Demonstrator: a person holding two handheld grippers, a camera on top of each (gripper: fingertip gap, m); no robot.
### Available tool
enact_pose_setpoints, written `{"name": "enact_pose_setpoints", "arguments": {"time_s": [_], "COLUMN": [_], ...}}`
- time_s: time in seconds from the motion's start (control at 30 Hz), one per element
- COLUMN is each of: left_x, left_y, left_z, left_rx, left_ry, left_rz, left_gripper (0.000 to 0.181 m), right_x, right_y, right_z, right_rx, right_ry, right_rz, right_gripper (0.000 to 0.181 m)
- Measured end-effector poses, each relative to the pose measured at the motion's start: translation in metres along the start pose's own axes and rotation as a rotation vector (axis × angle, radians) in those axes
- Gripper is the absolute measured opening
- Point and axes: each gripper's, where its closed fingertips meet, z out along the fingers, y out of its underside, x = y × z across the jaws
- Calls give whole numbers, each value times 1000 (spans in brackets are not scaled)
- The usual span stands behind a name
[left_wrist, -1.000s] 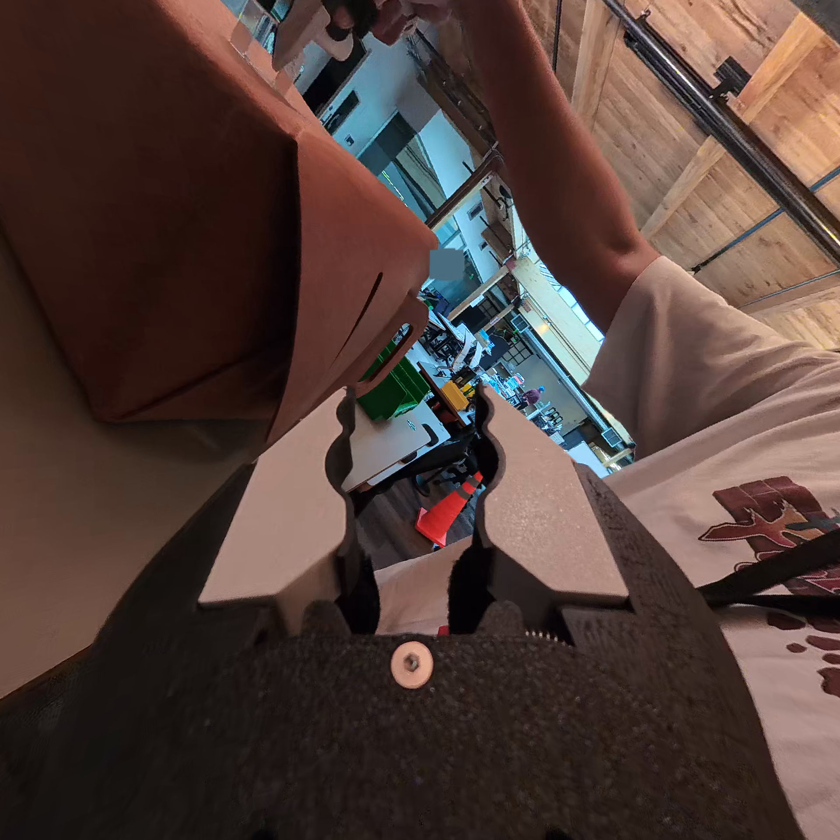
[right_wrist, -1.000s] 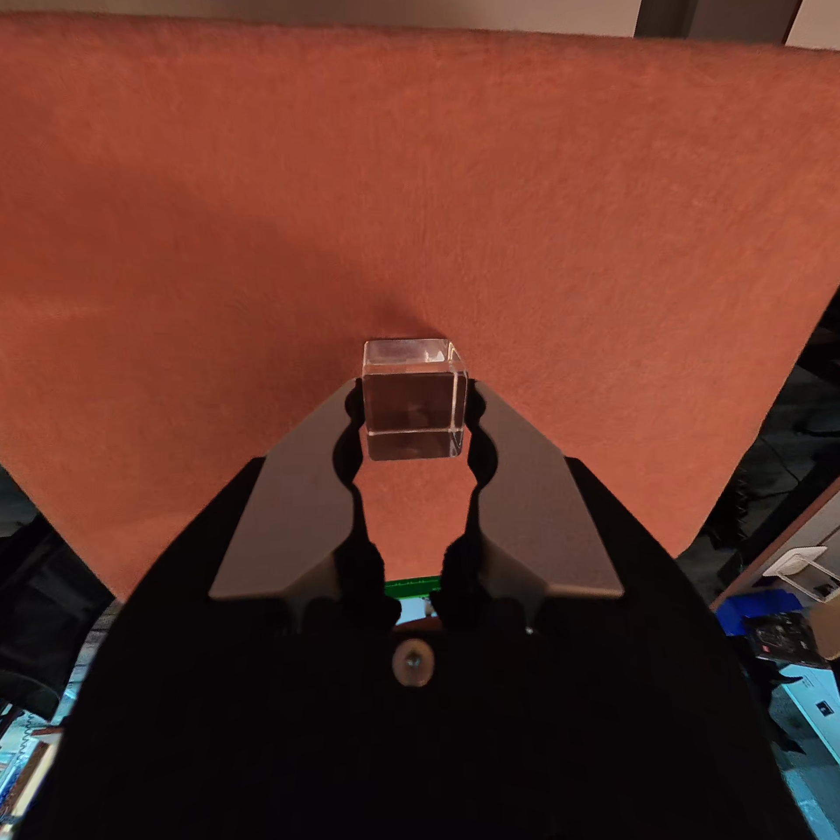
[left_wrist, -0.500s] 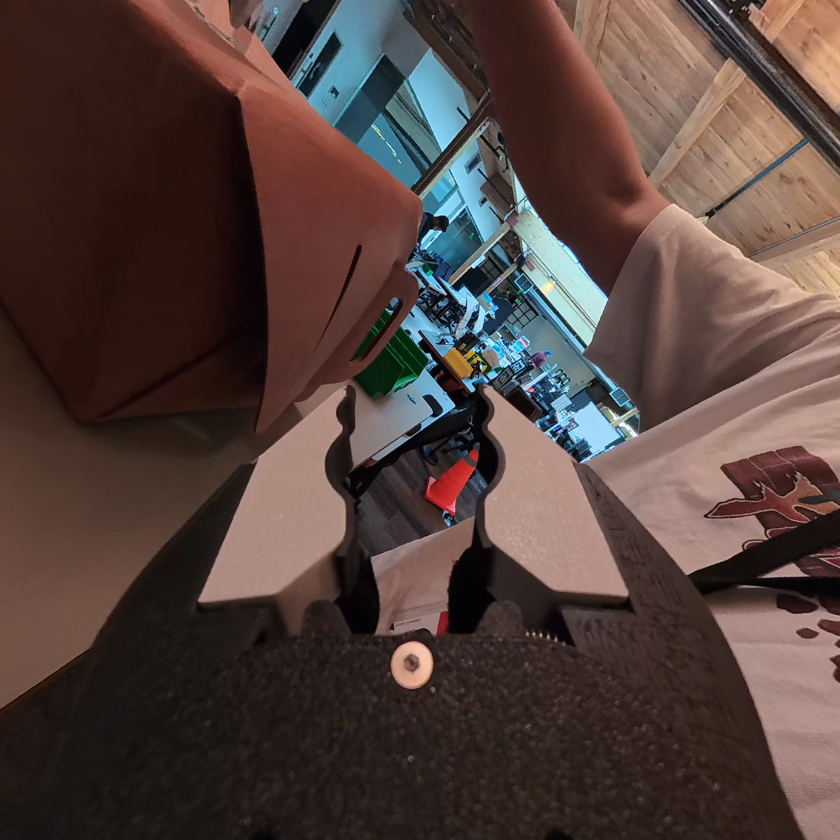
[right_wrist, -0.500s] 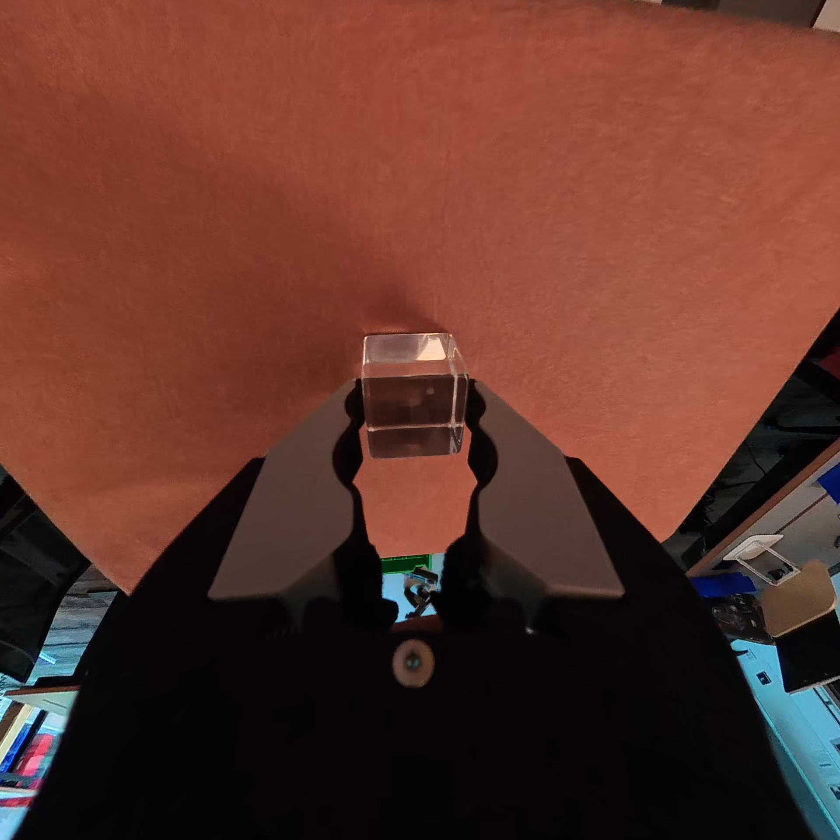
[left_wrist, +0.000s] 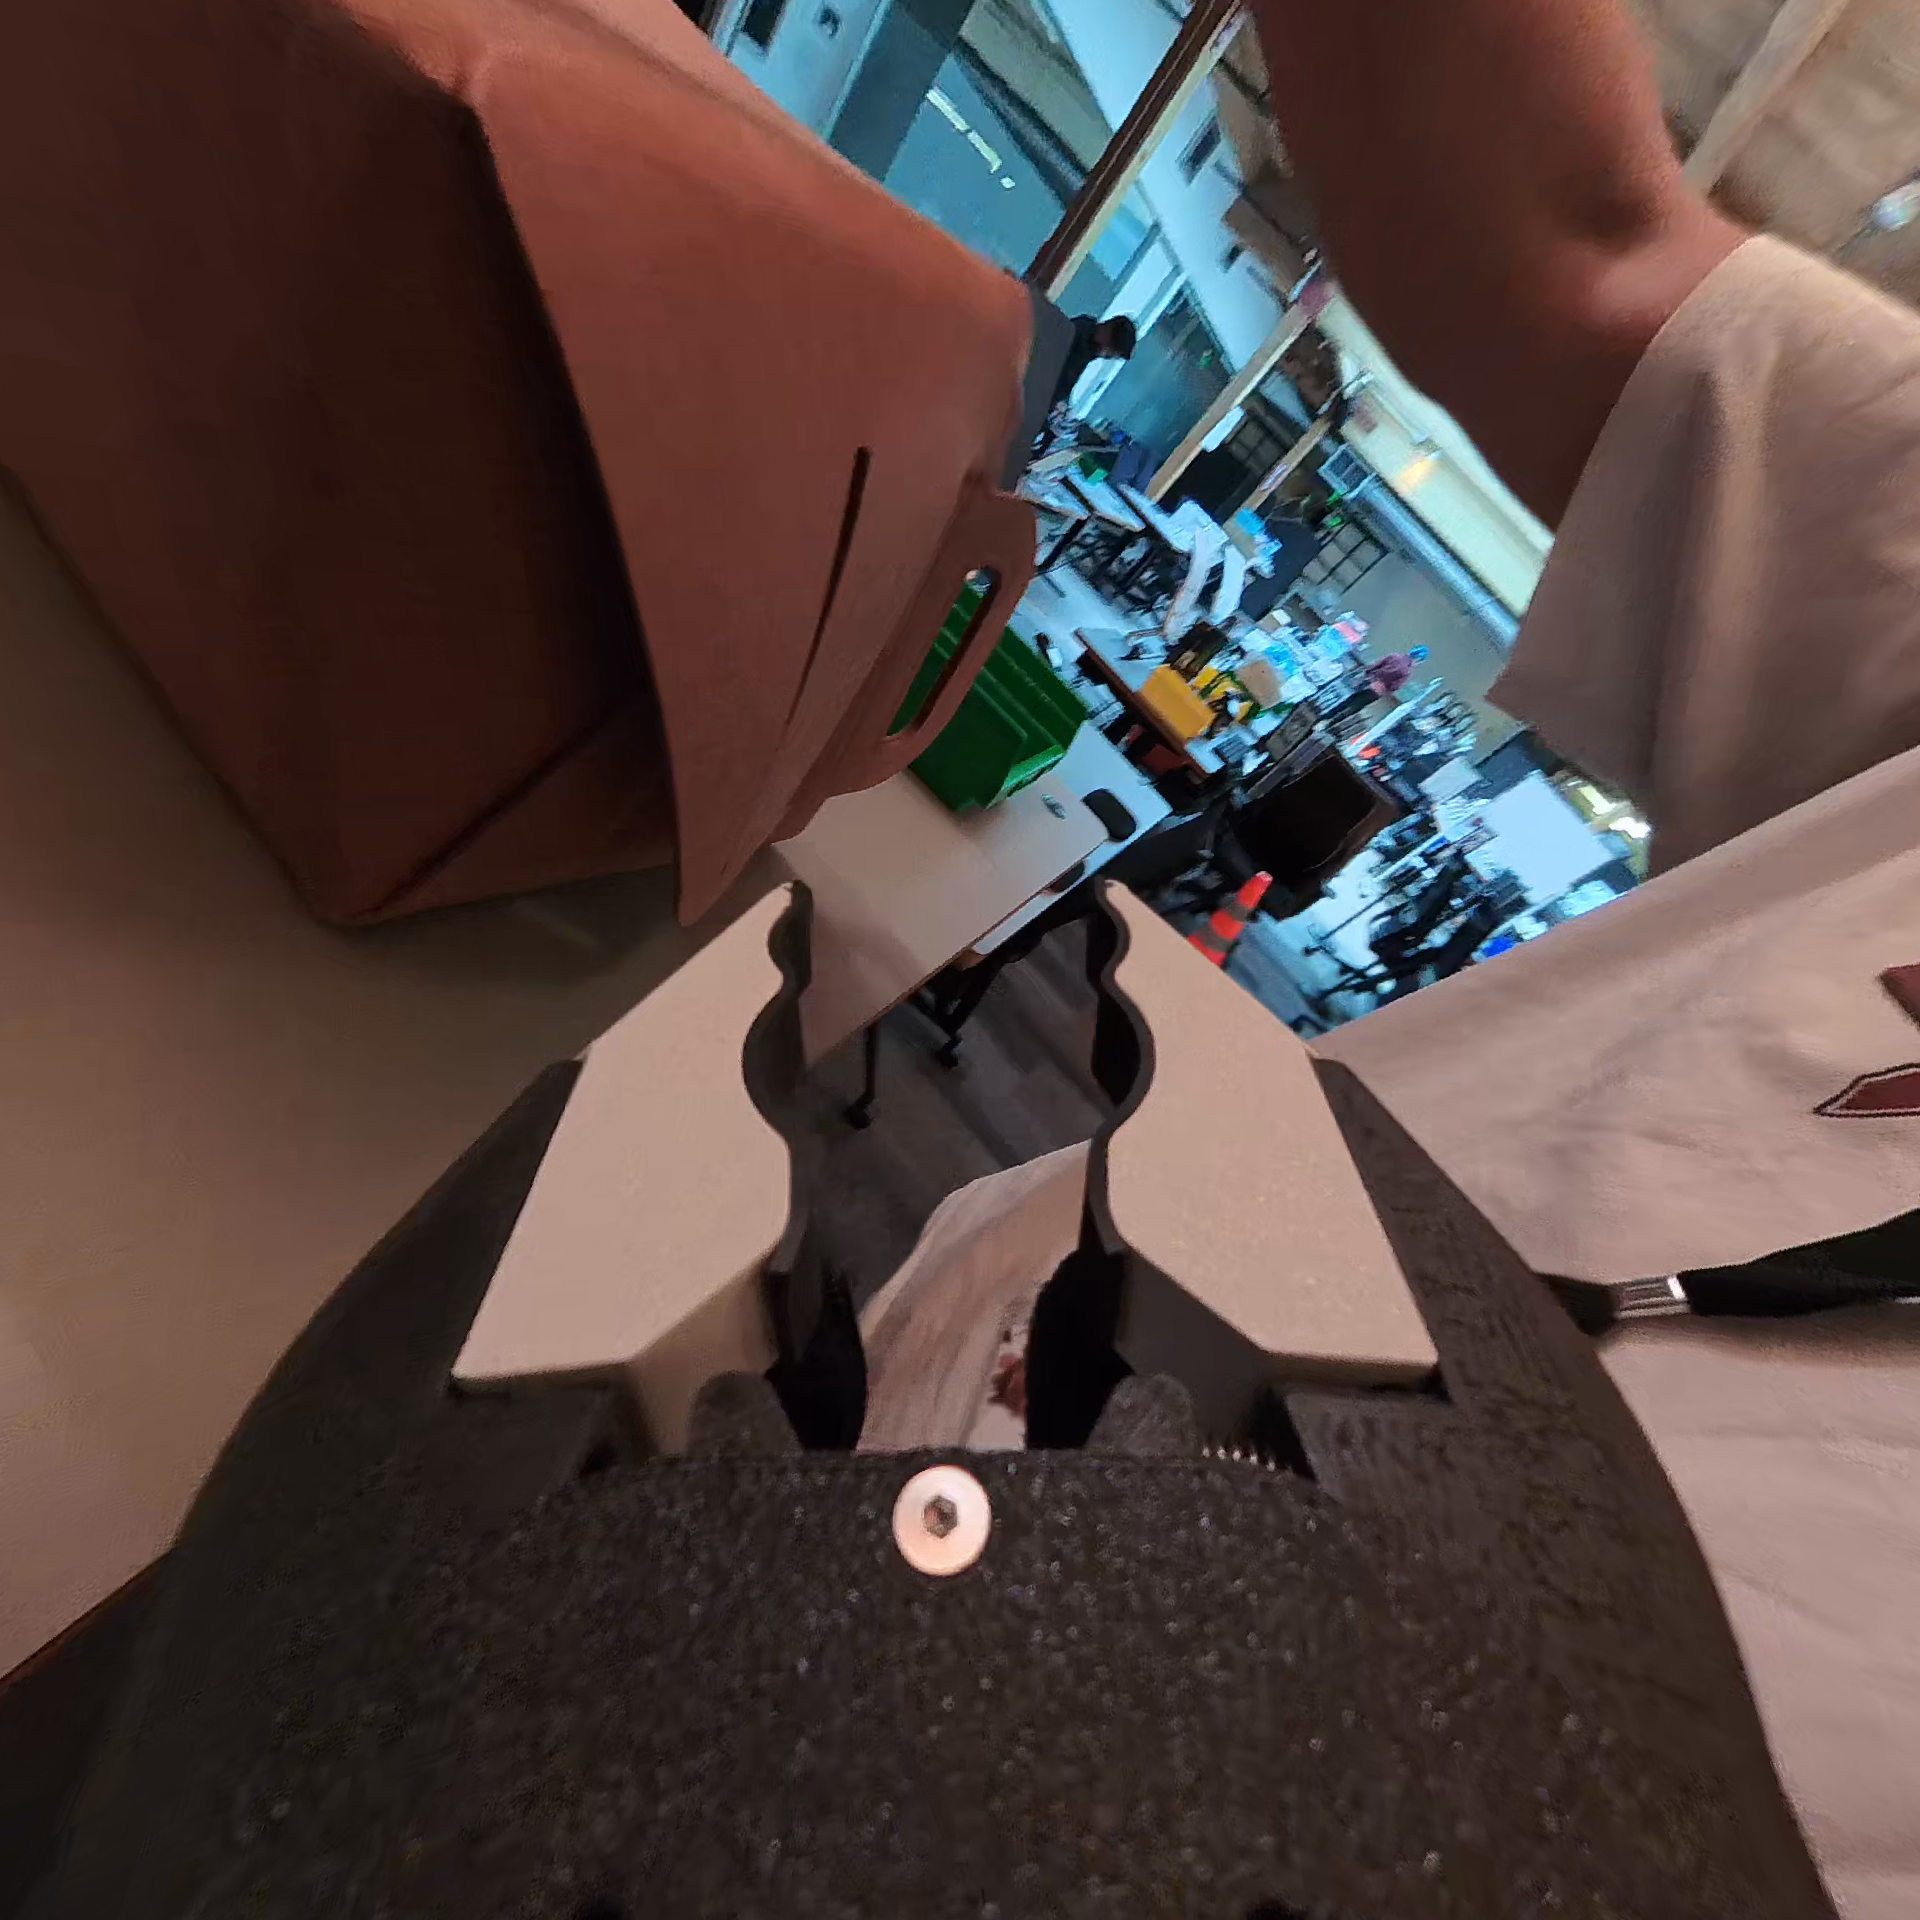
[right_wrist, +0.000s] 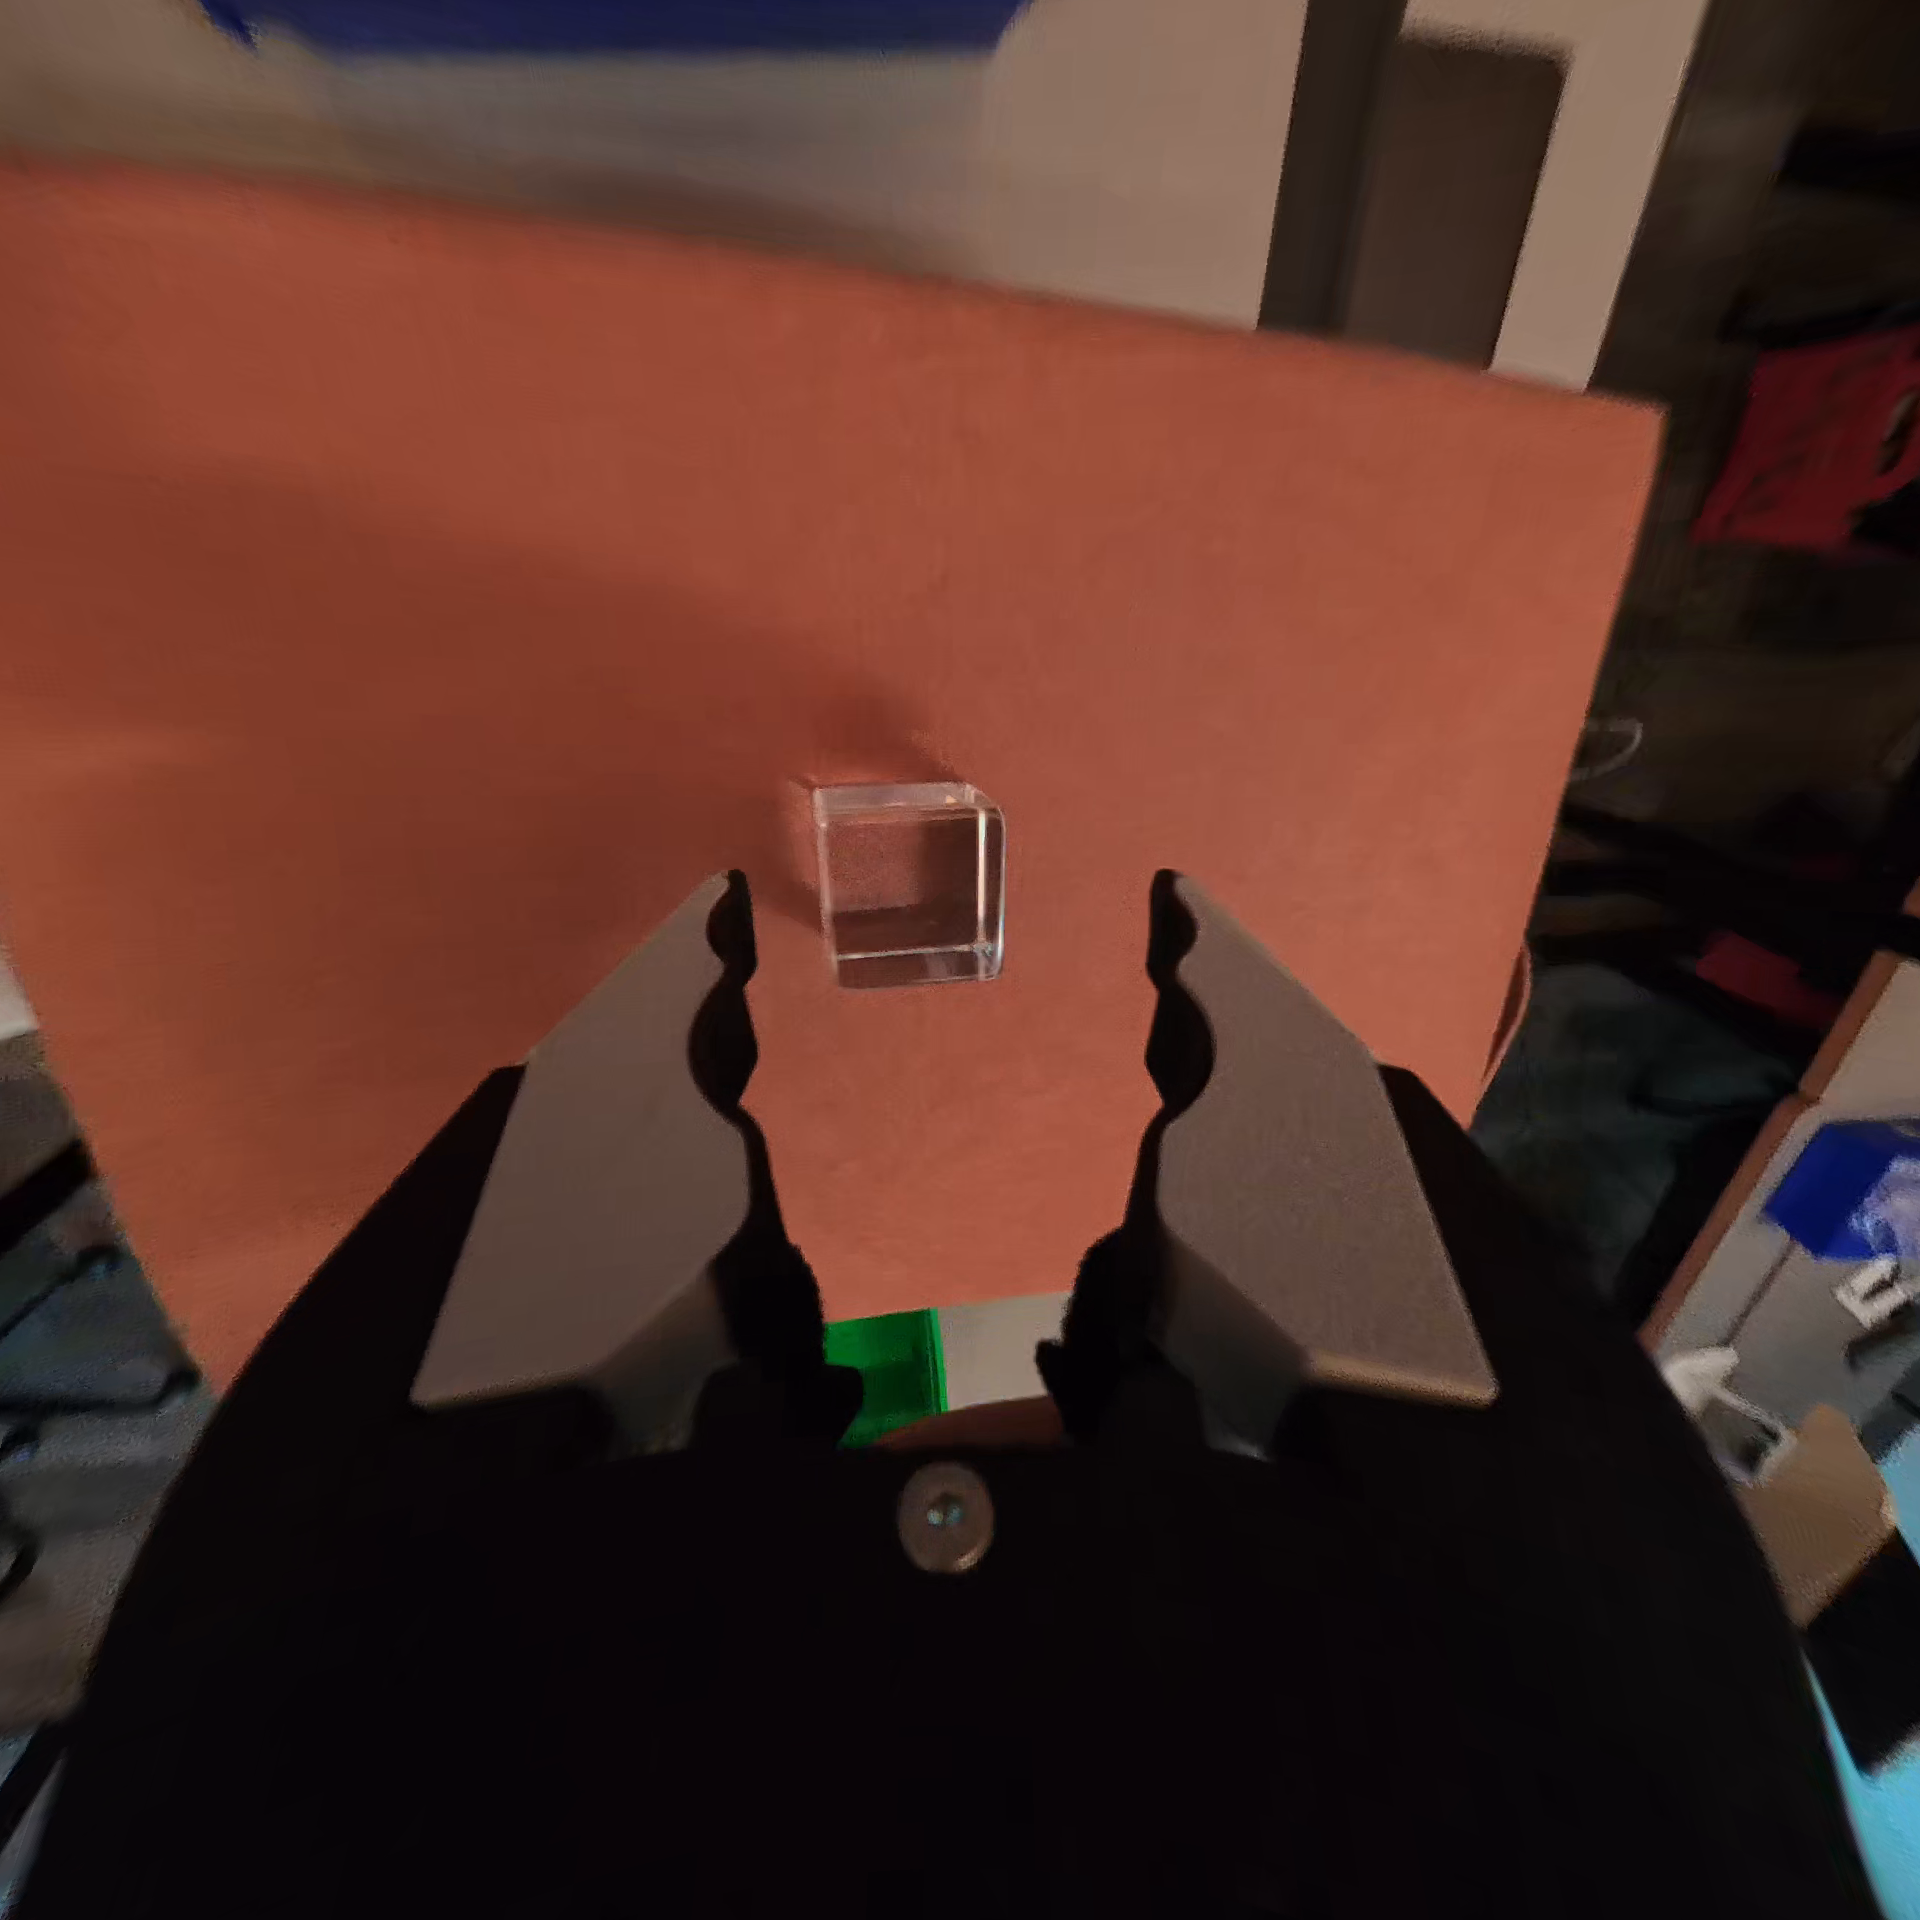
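Right wrist view shows the change plainly: half a second ago the right hand-held gripper (right_wrist: 945, 904) was clamped on the clear cube (right_wrist: 909, 883); now its jaws stand wide apart and the cube sits free on the rust-brown felt surface (right_wrist: 520, 520), touching neither finger. The cube has been let go and rests on its own, upright, with a soft shadow behind it at 12 o'clock. The view has also pulled back a little, since more of the felt's far edge and the pale wall beyond it now show, and the blur at the edges suggests the gripper is moving. Relative to the right hand-held gripper, the cube lies just ahead of the fingertips at about 12 o'clock, a touch nearer the left finger than the right, level with the tips and partly between them. A green bin (right_wrist: 883, 1371) shows through the gap low between the fingers. Left wrist view looks up along the left hand-held gripper (left_wrist: 945, 914), whose jaws are parted with nothing between them, much as they were a second ago. Nearest to it is the rust-brown felt box (left_wrist: 416, 416) at 10 o'clock, standing on the pale tabletop (left_wrist: 208, 1143); its slotted flap hangs just above the left fingertip, close but seemingly not touching. The cube cannot be seen from this side. At 2 o'clock are the person's arm (left_wrist: 1455, 208) and white shirt (left_wrist: 1714, 623), with a cluttered workshop far behind.
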Motion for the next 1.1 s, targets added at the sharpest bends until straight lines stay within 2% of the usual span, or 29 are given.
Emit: {"name": "enact_pose_setpoints", "arguments": {"time_s": [0.1,0.13,0.23,0.33,0.4,0.47,0.57,0.63,0.77,0.97,1.0,1.1], "left_x": [-11,-18,-59,-140,-192,-236,-290,-312,-328,-353,-353,-366], "left_y": [-1,-6,-17,-14,-23,-27,-20,-7,13,38,40,24], "left_z": [-9,-13,-28,-50,-58,-58,-52,-48,-34,-38,-37,-43], "left_rx": [-21,-15,-125,-453,-592,-721,-912,-1039,-1172,-1333,-1329,-1286], "left_ry": [-52,-71,-172,-378,-457,-483,-492,-463,-395,-382,-362,-433], "left_rz": [47,73,210,330,381,433,502,528,566,617,587,541], "left_gripper": [54,54,54,54,54,54,55,55,55,53,45,44], "right_x": [-7,-19,-99,-208,-271,-324,-378,-409,-437,-438,-435,-418], "right_y": [-3,-8,-37,-24,2,24,52,63,80,92,92,84], "right_z": [-25,-34,-71,-94,-82,-57,-10,13,41,39,38,33], "right_rx": [83,128,474,813,927,997,1028,1046,1047,1053,1045,1067], "right_ry": [27,16,-41,-79,-127,-183,-251,-337,-382,-349,-332,-221], "right_rz": [-3,5,-20,-69,-11,88,321,448,625,679,672,613], "right_gripper": [72,71,72,63,62,65,62,62,62,62,61,62]}}
